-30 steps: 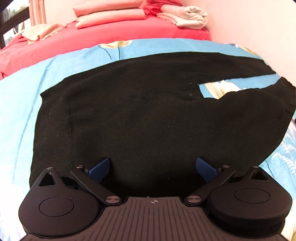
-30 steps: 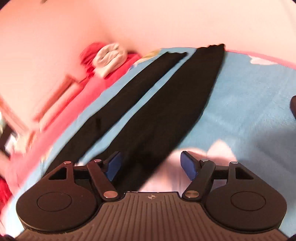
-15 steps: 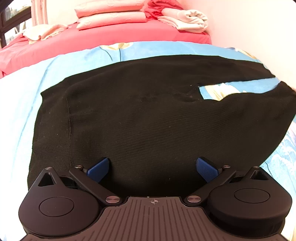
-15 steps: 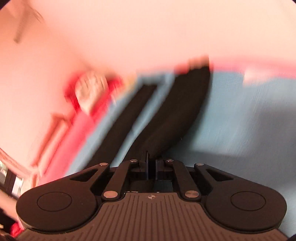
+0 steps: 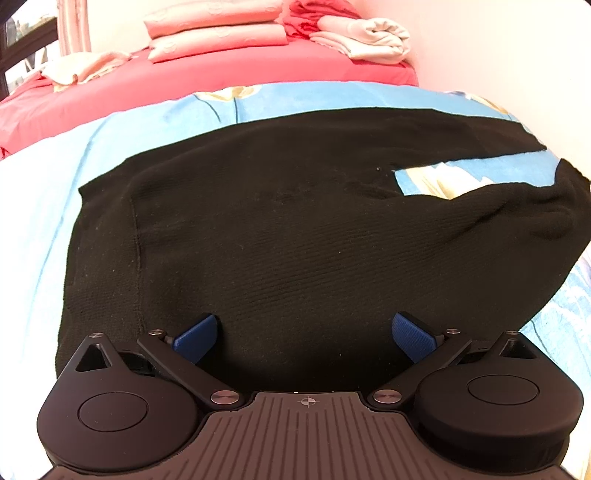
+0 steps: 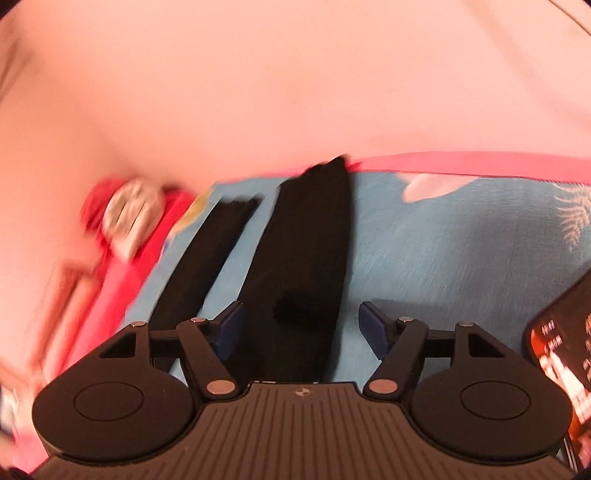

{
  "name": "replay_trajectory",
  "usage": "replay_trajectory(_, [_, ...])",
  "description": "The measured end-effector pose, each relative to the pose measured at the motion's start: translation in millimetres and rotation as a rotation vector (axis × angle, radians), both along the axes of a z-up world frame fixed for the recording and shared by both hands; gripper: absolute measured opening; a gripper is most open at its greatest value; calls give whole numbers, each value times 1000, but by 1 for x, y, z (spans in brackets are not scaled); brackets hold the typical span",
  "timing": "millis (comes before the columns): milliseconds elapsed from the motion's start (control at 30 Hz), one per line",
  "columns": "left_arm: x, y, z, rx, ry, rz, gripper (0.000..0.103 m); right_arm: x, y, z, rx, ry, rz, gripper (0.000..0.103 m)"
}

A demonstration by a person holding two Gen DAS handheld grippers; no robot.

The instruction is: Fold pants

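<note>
On the bed's blue floral cover [image 5: 44, 206], in the left wrist view, the black pants [image 5: 295, 229] lie spread flat and fill the middle of the frame: waistband toward 9 o'clock, the two legs running off toward 3 o'clock with a wedge of cover showing between them. The left claw [image 5: 306, 334] hangs over the near edge of the seat area, its blue pads wide apart and released, gripping nothing. The fabric looks like a soft, fine-ribbed knit, so it should be light and limp, draping and sagging wherever it is not supported; a pinch at the near side seam or the waistband corner seems the surest hold. Pink pillows [image 5: 218, 33] and a rolled towel [image 5: 369, 37] sit far off at 12 o'clock.

In the right wrist view, blurred by motion, the two legs stretch away toward 12 o'clock, well apart from each other. The right claw [image 6: 301, 328] is released, its pads straddling the nearer, wider leg [image 6: 306, 258] without closing on it. A slight bump in the cloth shows between the pads. Knit this soft will likely stretch and trail, so taking the leg's outer edge and carrying it over the other leg looks sensible. A dark printed object [image 6: 561, 354] sits at 3 o'clock; what it is I cannot tell.
</note>
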State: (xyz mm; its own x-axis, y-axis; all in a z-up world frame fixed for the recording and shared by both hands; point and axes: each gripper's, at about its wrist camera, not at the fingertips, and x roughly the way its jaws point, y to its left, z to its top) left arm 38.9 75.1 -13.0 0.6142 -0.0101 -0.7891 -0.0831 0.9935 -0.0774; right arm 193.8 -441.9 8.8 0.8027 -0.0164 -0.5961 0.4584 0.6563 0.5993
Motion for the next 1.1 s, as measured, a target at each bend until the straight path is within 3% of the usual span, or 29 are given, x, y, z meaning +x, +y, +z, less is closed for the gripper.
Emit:
replay_trajectory(67, [-1,0,0,-1,-4,0,103,19,-12,-5,39,26,-36,74])
replay_trajectory(200, [-2,0,-2,-1,-13,-3,103,58,-16,-9,-37,38,-41,73])
replay_trajectory(233, [-2,0,-2,1,-14,-3,103,65,-14,-11,-64,36,-39,67])
replay_trajectory(267, [-3,0,-2,4,-14,-3,103,69,-9,-13,-105,35,-48,46])
replay_trajectory(300, [-3,-1,-1,6,-12,-3,103,72,-2,-14,-150,49,-44,33])
replay_trajectory(333, [-2,-1,-1,6,-9,-2,103,73,7,-14,-204,58,-29,8])
replay_trajectory(433, [-1,-1,0,5,-2,-2,103,62,23,-5,-350,20,-23,8])
replay_trajectory(533, [0,-2,0,7,0,-1,103,46,-5,6,-401,12,-264,7])
replay_trajectory(600, [0,-3,0,8,-2,2,103,47,-25,1,-376,93,-340,8])
replay_trajectory(667, [0,-3,0,10,-5,4,103,55,-37,-10,-335,188,-299,16])
replay_trajectory(700, [0,-3,0,10,-4,4,103,57,-37,-12,-373,201,-266,19])
replay_trajectory(733, [1,-3,0,11,-2,4,103,56,-34,-9,-421,197,-255,35])
replay_trajectory(767, [1,-3,0,11,-1,4,103,53,-31,-5,-454,200,-260,58])
replay_trajectory(833, [2,-4,0,12,1,5,103,42,-27,6,-479,147,-283,75])
replay_trajectory(900, [2,-4,0,12,2,6,103,30,-14,22,-517,85,-244,76])
replay_trajectory(1000, [2,-3,0,12,2,5,103,6,22,38,-582,-7,-55,79])
replay_trajectory(1100, [2,-3,-1,12,0,3,103,-22,67,43,-568,-70,282,80])
